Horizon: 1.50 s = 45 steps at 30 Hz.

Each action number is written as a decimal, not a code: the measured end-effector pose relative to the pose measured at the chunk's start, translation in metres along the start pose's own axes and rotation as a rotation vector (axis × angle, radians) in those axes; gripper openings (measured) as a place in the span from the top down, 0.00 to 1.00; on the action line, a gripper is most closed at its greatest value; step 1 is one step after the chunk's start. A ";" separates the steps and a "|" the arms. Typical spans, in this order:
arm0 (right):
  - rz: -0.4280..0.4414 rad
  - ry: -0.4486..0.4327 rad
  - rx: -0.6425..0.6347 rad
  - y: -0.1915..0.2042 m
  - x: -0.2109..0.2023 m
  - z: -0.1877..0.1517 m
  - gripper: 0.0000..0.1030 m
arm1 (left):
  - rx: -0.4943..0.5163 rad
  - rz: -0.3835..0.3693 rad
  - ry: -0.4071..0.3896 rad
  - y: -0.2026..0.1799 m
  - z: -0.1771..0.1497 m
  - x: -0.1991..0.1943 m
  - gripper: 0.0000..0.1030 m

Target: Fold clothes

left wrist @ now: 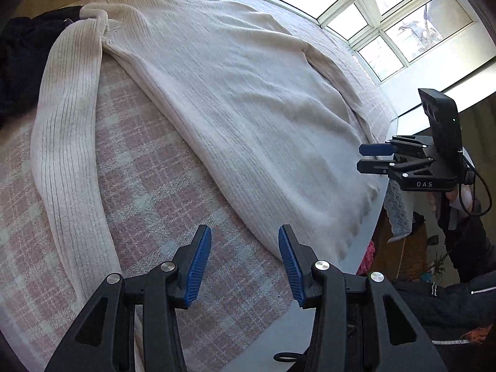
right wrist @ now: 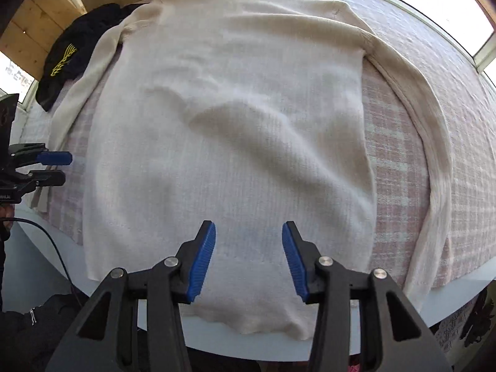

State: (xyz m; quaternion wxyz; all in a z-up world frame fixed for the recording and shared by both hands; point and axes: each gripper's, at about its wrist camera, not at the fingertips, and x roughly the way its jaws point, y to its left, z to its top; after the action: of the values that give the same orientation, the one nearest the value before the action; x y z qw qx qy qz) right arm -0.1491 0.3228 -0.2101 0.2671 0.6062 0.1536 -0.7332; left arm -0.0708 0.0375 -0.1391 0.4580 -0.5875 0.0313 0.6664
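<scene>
- Cream knit sweater [right wrist: 229, 142] lies flat, unfolded, both sleeves out, on plaid blanket [right wrist: 400, 167]
- Left gripper [left wrist: 245, 263], right gripper [right wrist: 248, 257]: jaws apart, empty
- All folds remain

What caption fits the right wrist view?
Open right tool above the hem of a cream sweater spread flat on a checked blanket, open left tool alongside.

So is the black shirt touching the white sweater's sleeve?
Touching. In the right wrist view the sleeve lies against the black shirt and overlaps its edge, with no blanket showing between them.
</scene>
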 end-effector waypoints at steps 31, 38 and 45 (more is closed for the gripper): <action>-0.115 0.110 -0.390 0.190 0.069 -0.020 0.56 | 0.070 -0.098 -0.032 -0.002 -0.045 -0.031 0.57; -0.155 0.112 -0.390 0.196 0.091 0.004 0.56 | 0.090 -0.117 -0.033 -0.008 -0.046 -0.032 0.57; -0.098 0.065 -0.357 0.197 0.095 0.029 0.82 | 0.088 -0.113 -0.036 -0.009 -0.046 -0.032 0.56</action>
State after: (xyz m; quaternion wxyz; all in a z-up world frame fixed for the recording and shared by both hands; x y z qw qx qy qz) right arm -0.0707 0.1277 -0.2767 0.3293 0.5644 0.3195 -0.6863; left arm -0.0343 -0.0025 -0.1228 0.5207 -0.5557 0.0191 0.6478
